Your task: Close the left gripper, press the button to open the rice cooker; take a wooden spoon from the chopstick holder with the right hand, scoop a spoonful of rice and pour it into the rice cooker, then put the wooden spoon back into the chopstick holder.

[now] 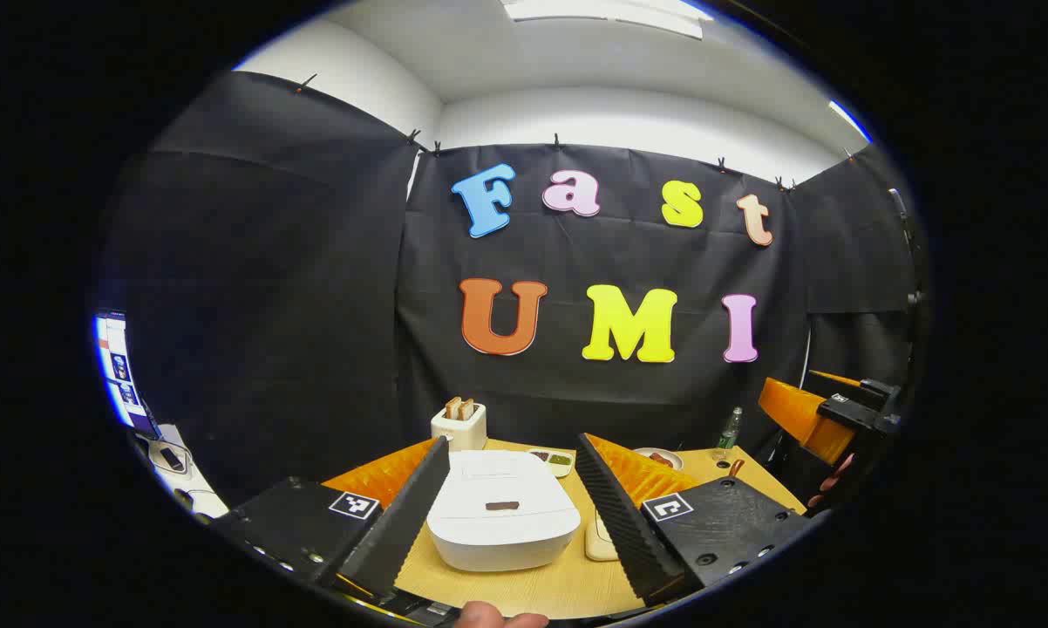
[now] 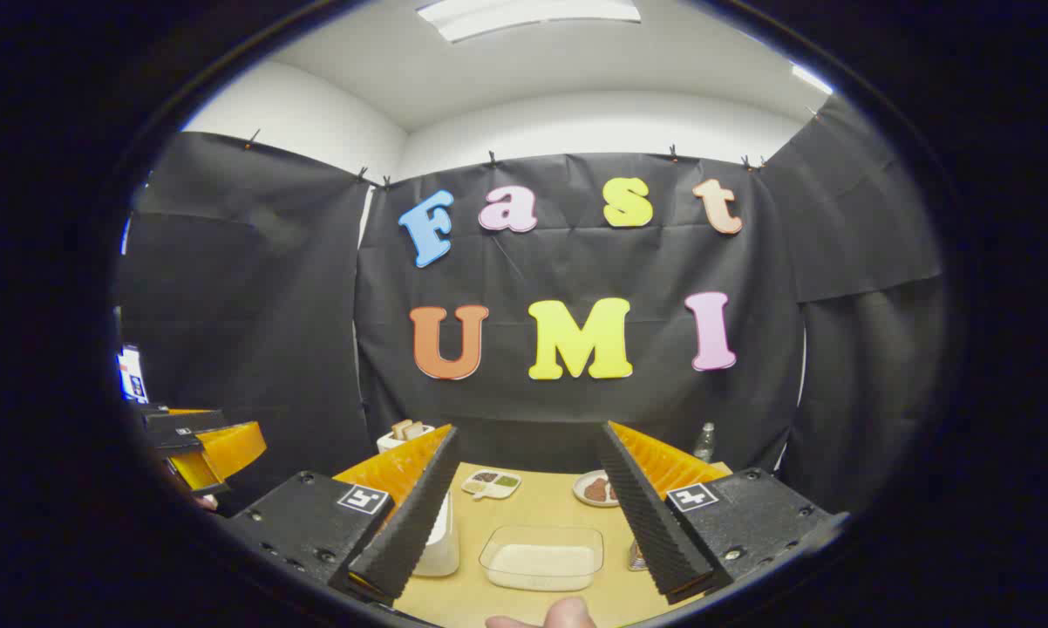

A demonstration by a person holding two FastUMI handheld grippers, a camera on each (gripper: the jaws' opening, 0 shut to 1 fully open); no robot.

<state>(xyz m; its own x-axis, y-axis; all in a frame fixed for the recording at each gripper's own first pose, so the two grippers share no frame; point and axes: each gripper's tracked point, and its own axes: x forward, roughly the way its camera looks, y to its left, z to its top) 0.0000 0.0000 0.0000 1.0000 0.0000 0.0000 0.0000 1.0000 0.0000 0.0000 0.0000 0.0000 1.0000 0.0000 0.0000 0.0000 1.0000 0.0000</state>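
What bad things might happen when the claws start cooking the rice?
1. The left claw is wide open above the shut rice cooker; unless closed first, it may straddle the dark lid button rather than press it.
2. The clear tub of rice looks shallow, so scooping might spill grains onto the table.

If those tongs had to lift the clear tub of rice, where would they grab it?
Probably by its near wall, coming down from above with one finger inside the rim and one outside. The clear tub lies flat, shallow and open-topped, so the rim is the easiest edge to pinch, and the right tongs are already open above it.
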